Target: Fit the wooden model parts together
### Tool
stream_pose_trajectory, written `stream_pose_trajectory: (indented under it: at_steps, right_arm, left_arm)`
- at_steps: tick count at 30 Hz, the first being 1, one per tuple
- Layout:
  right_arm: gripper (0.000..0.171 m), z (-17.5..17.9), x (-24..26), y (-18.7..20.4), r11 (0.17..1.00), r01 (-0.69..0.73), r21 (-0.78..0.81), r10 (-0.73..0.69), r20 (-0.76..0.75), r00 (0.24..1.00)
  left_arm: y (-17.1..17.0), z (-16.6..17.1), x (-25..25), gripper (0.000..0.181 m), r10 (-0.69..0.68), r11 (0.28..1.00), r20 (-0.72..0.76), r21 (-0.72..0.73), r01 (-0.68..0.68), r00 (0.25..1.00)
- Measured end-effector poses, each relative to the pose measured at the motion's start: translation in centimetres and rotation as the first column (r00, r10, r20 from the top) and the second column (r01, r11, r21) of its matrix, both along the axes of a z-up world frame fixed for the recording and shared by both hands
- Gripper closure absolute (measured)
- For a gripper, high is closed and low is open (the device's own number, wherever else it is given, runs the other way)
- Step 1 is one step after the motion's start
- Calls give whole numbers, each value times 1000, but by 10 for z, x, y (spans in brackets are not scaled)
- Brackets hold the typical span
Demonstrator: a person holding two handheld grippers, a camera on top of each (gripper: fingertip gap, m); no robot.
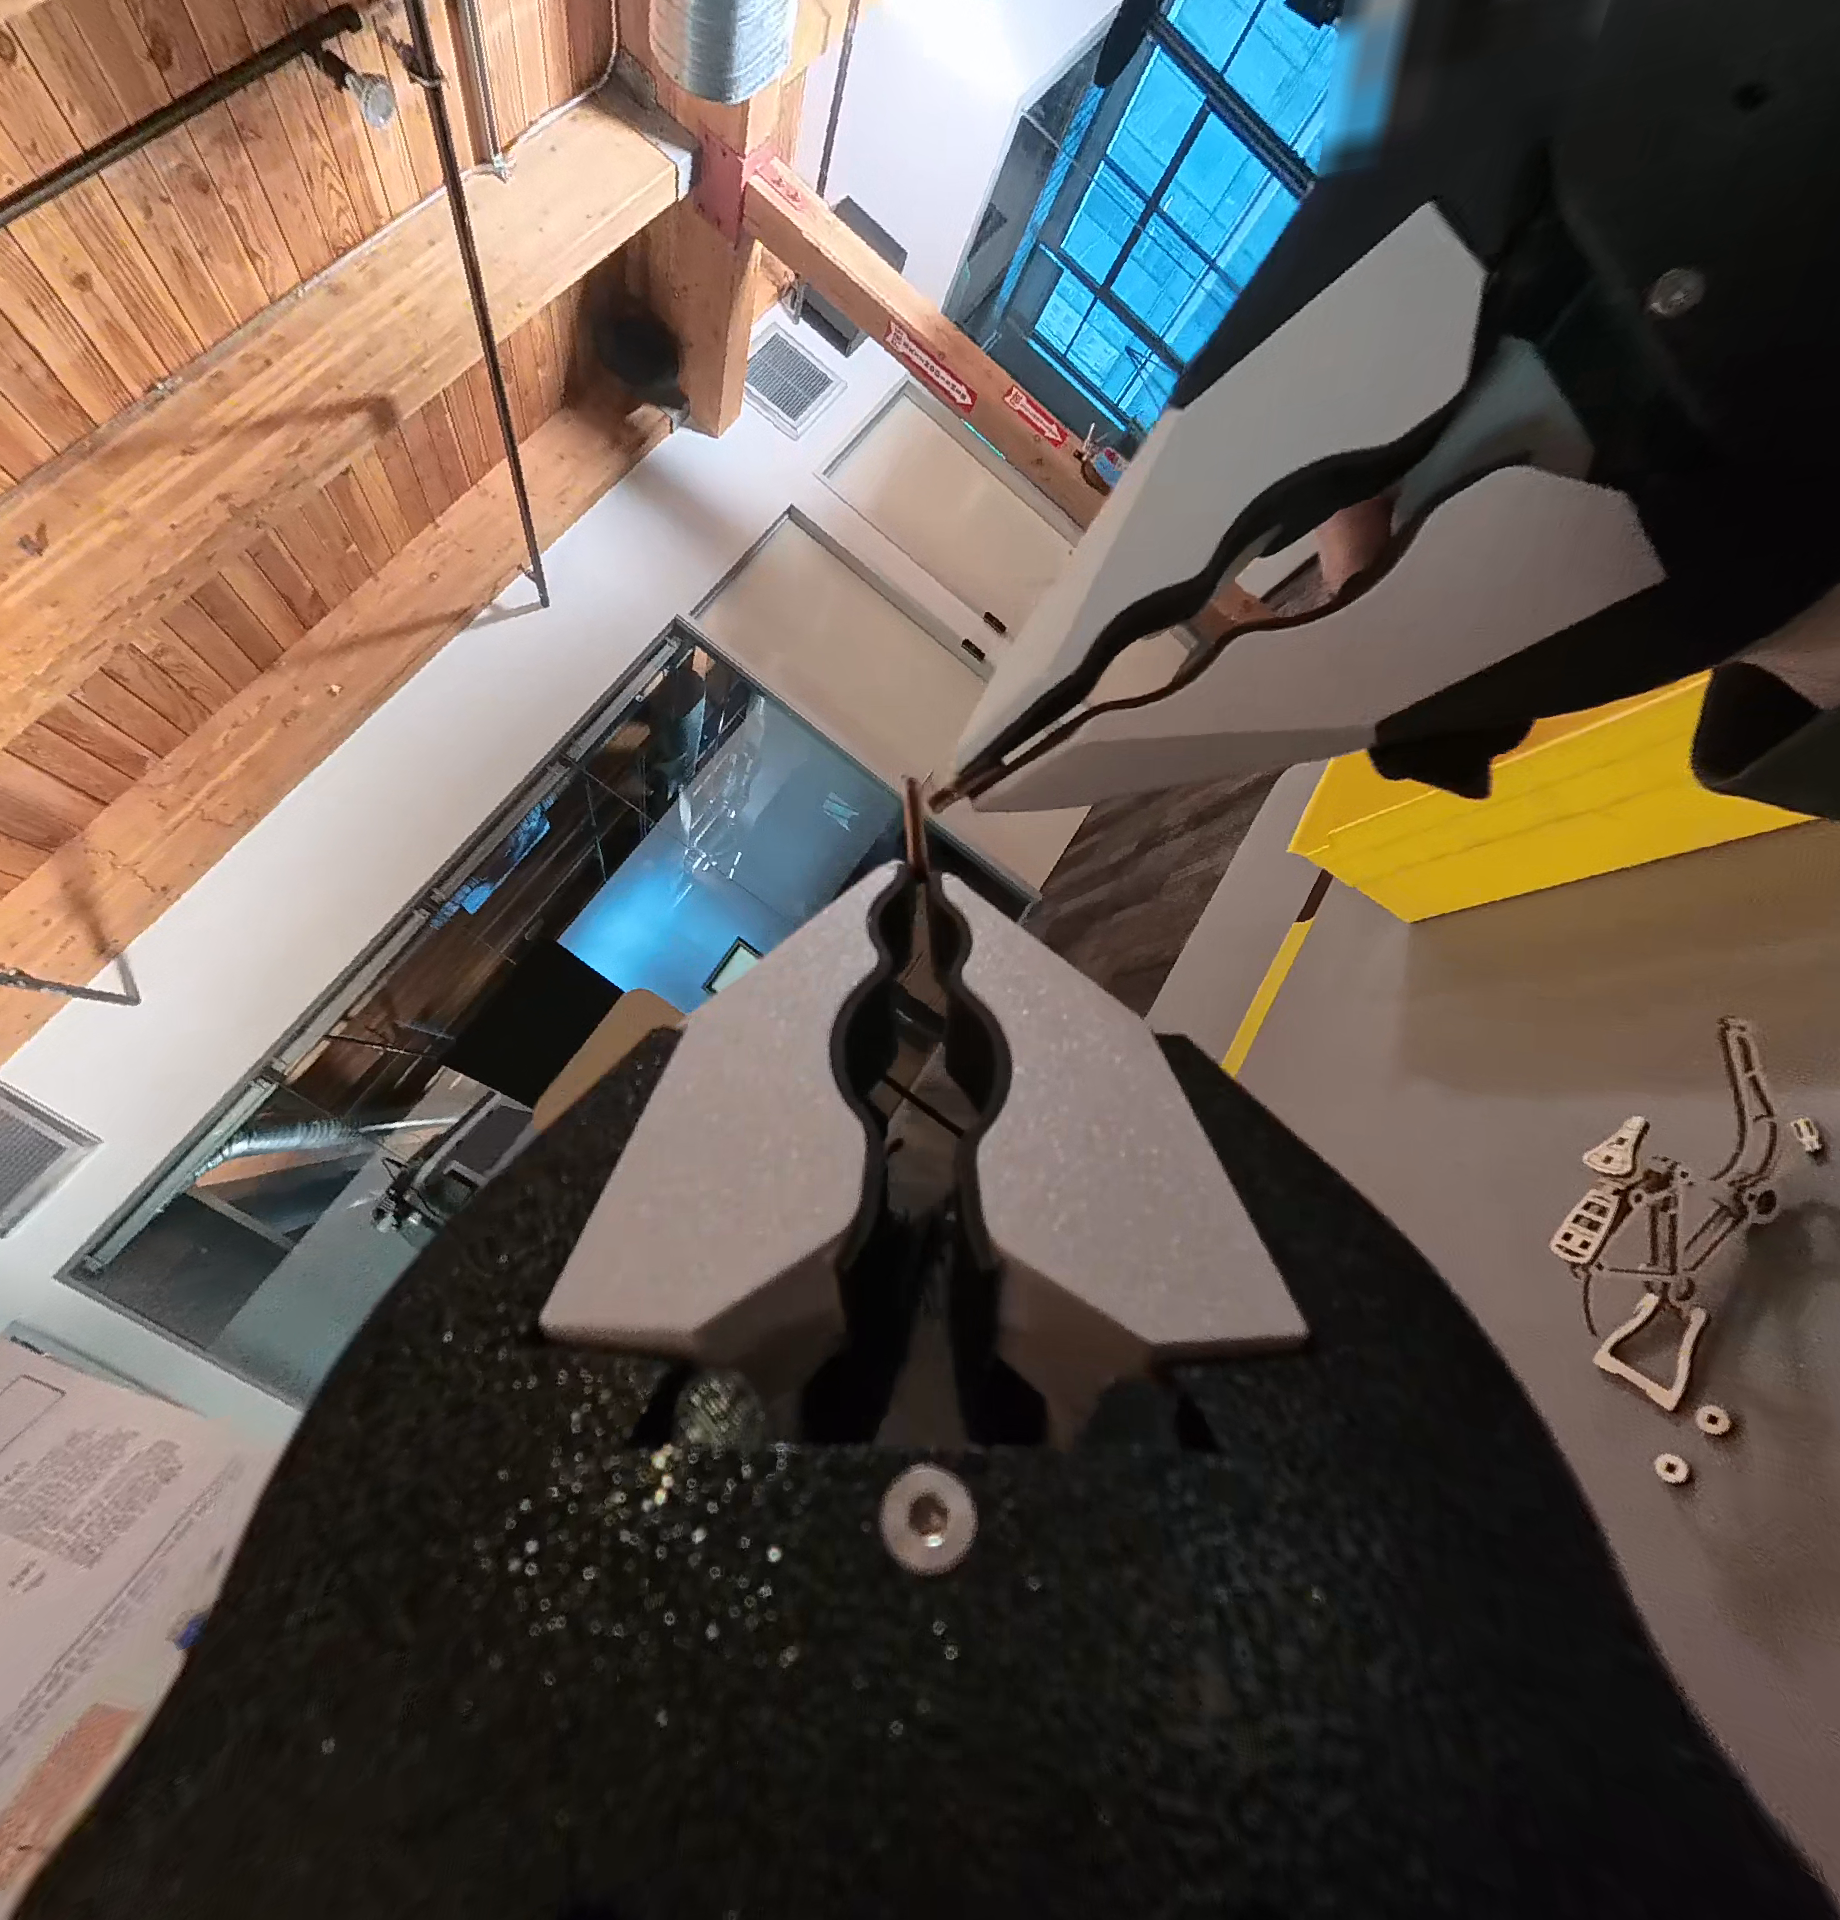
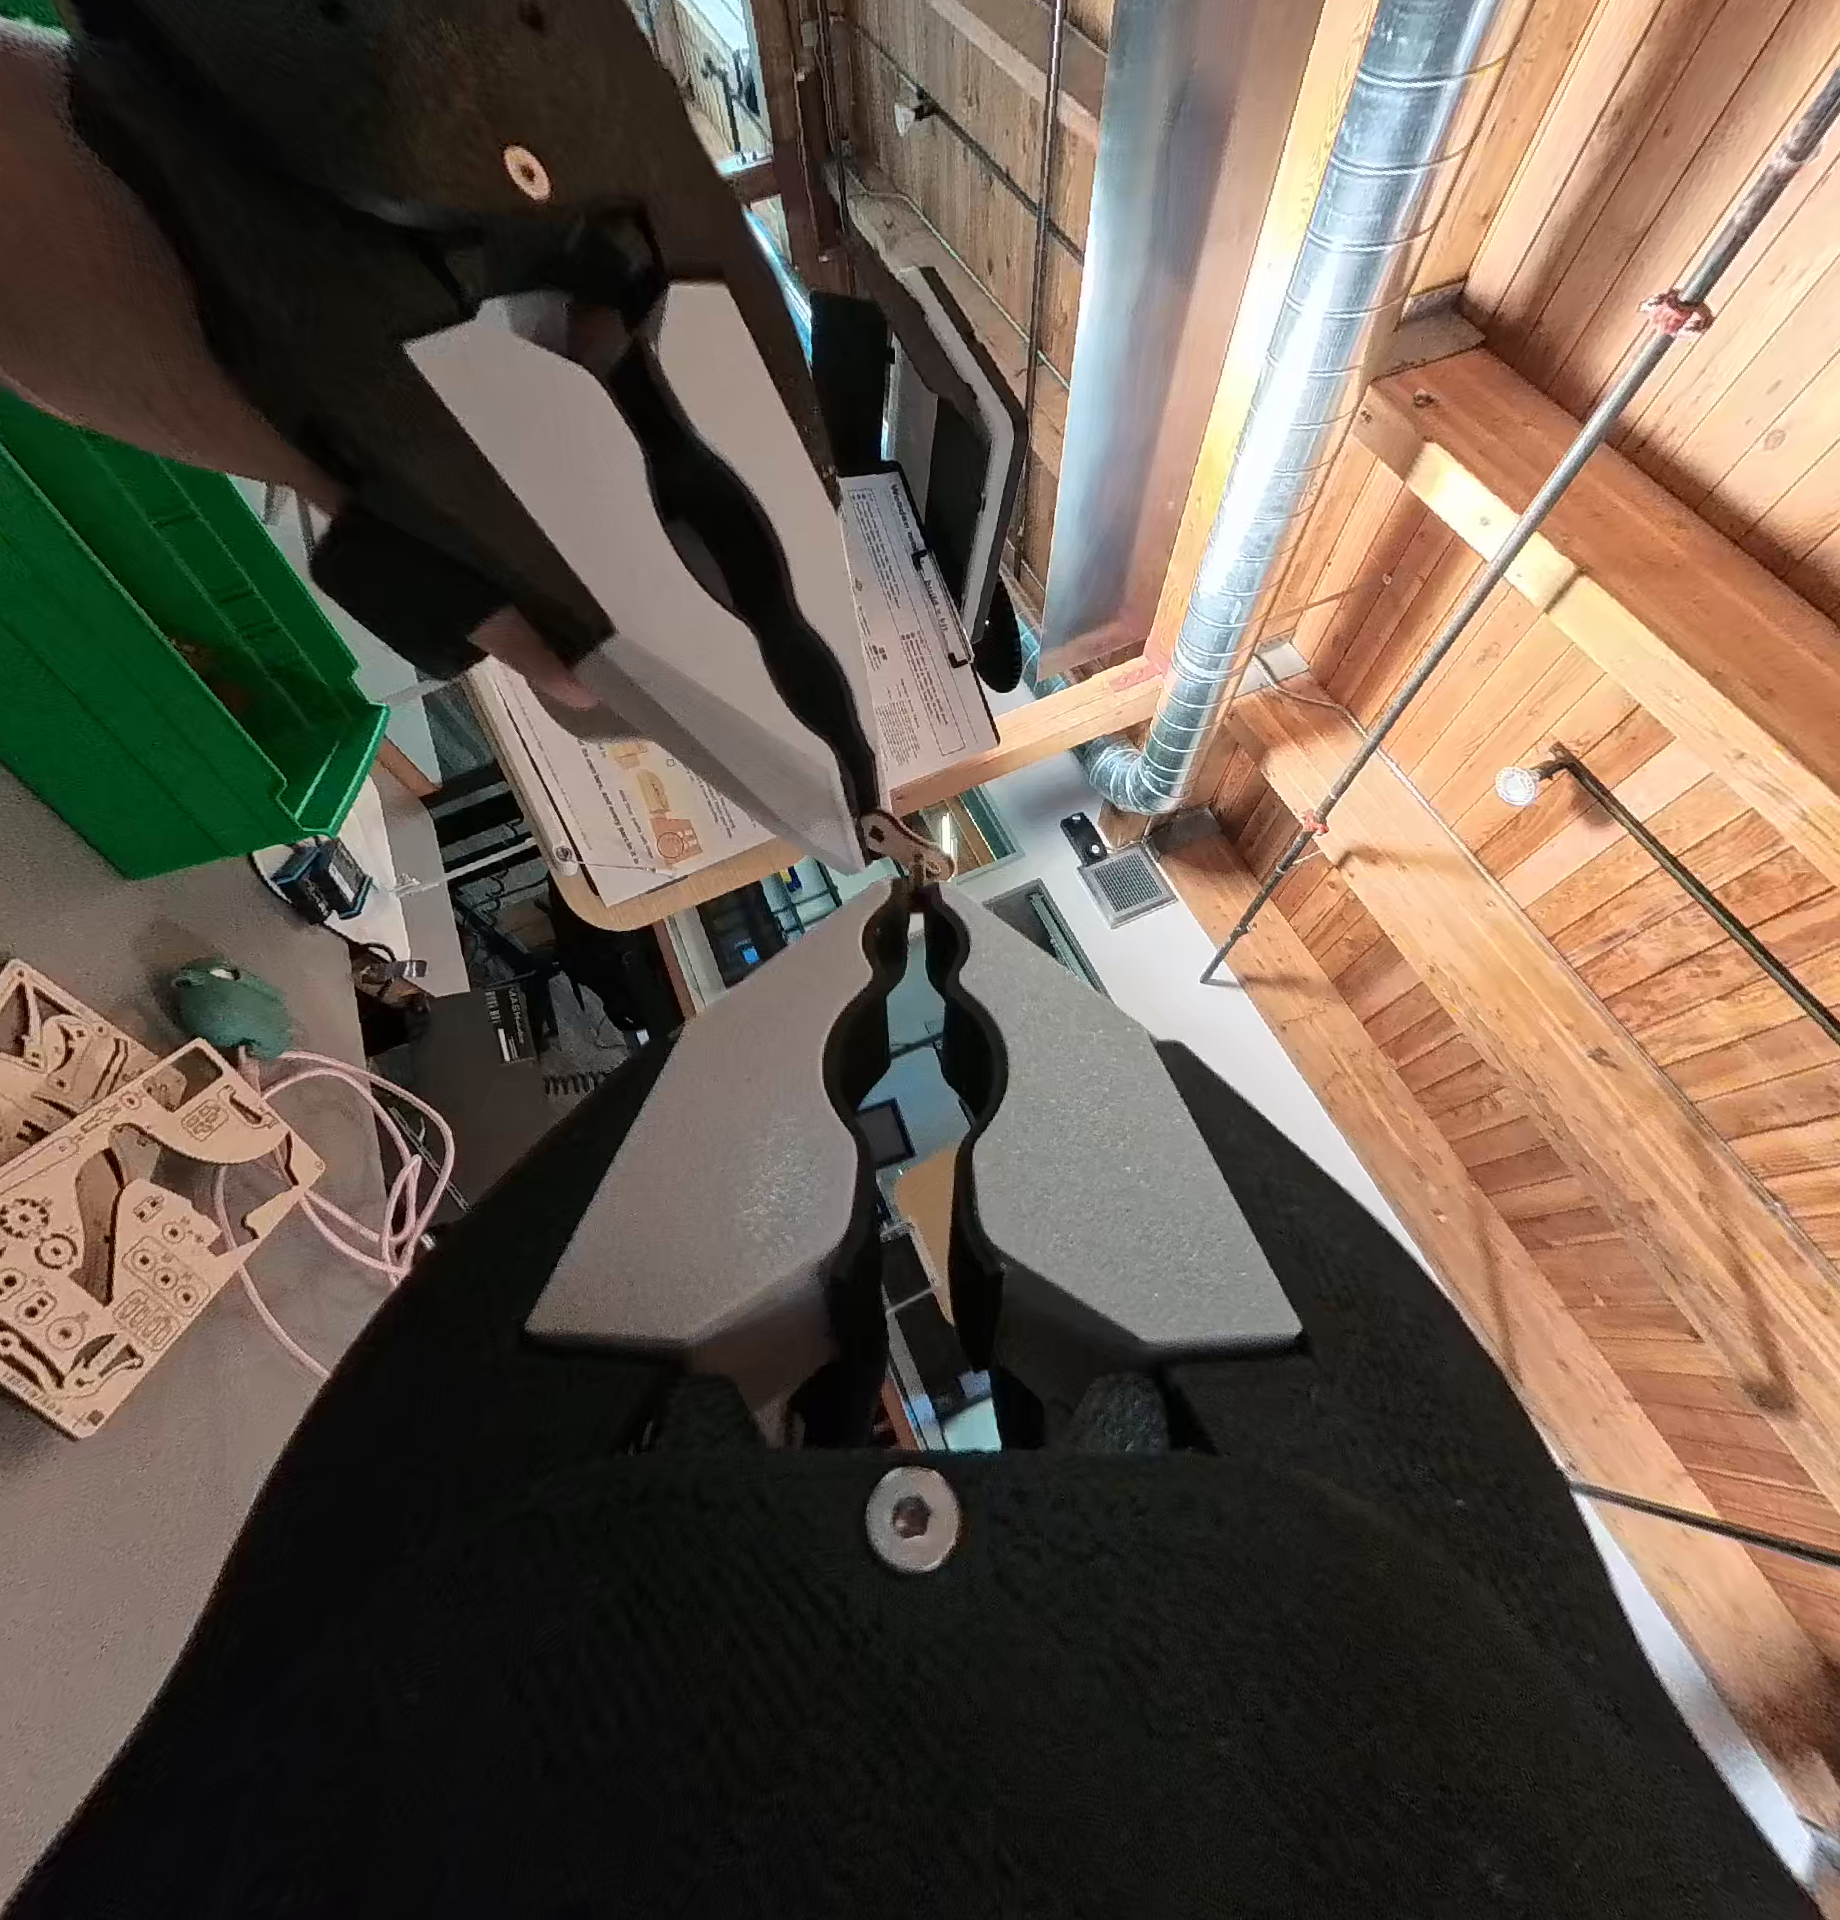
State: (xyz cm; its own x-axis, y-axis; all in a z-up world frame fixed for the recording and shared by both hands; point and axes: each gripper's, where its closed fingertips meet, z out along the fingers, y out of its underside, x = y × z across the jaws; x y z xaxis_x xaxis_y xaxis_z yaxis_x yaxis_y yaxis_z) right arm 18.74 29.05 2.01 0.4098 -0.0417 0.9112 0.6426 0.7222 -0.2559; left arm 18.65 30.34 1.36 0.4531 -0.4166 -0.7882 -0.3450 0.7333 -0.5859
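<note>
My left gripper (image 1: 917, 878) is shut on a small flat wooden link (image 1: 915, 821), seen edge-on and sticking out past its tips. In the right wrist view the left gripper (image 2: 862, 831) comes in from the upper left, and the link (image 2: 903, 837) shows its flat face with holes. My right gripper (image 2: 911, 896) is shut on a tiny wooden part (image 2: 912, 881) whose end touches the link. In the left wrist view the right gripper (image 1: 945, 798) reaches in from the upper right, tip to tip with mine. Both are held up in the air above the table.
A partly built wooden model (image 1: 1664, 1247) lies on the grey table (image 1: 1467, 1091) with two small rings (image 1: 1711, 1418) and a tiny piece (image 1: 1805, 1132). A yellow bin (image 1: 1518, 821) stands behind. Punched wooden sheets (image 2: 95, 1226), a pink cable (image 2: 376, 1174), a green bin (image 2: 137, 644) and an instruction sheet (image 2: 635, 800) lie to the left.
</note>
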Motion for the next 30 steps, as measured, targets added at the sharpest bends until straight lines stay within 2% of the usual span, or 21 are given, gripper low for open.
stream_pose_trajectory:
  at_steps: [1,6,8,10,12,15,19,20,22,23,25,27,30]
  right_arm:
    - [170,0,0,-1,1000,-10,0,10,-3,1000]
    - [171,9,7,-10,998,-60,-1,59,-59,996]
    - [170,15,16,-14,998,-60,4,60,-101,993]
    - [170,22,27,-17,998,-58,-2,57,-149,987]
    - [170,29,39,-22,998,-59,-1,57,-200,978]
    - [170,38,59,-30,999,-47,12,49,-276,960]
    - [170,47,76,-45,996,-72,-44,51,-372,927]
    - [170,46,79,-46,994,-69,-81,34,-374,927]
    - [170,40,83,-43,982,-39,-185,-27,-342,939]
    - [170,34,86,-41,970,-19,-242,-60,-315,947]
    - [170,17,92,-41,939,19,-345,-109,-242,964]
    - [170,-7,97,-44,910,67,-408,-144,-160,977]
    - [170,-64,100,-48,831,135,-539,-165,-8,986]
  left_arm:
    - [1,0,0,181,-2,1000,6,-13,2,1000]
    - [7,2,-5,181,-25,994,77,-104,33,997]
    - [2,4,-8,181,-64,981,138,-173,88,988]
    - [-13,-3,-4,181,-148,933,221,-291,210,964]
    - [-27,-25,7,181,-193,852,254,-436,290,948]
    - [-57,-86,34,181,-237,658,209,-683,316,949]
    - [-110,-178,68,181,-317,312,165,-912,267,934]
    - [-118,-198,75,181,-324,216,185,-940,263,928]
    - [-127,-222,90,181,-283,-45,323,-945,324,903]
    - [-125,-232,95,181,-217,-166,386,-920,356,897]
    - [-111,-250,98,181,-37,-331,478,-834,441,877]
    - [-101,-264,92,181,127,-410,521,-747,523,844]
    - [-104,-275,75,181,303,-389,518,-698,601,800]
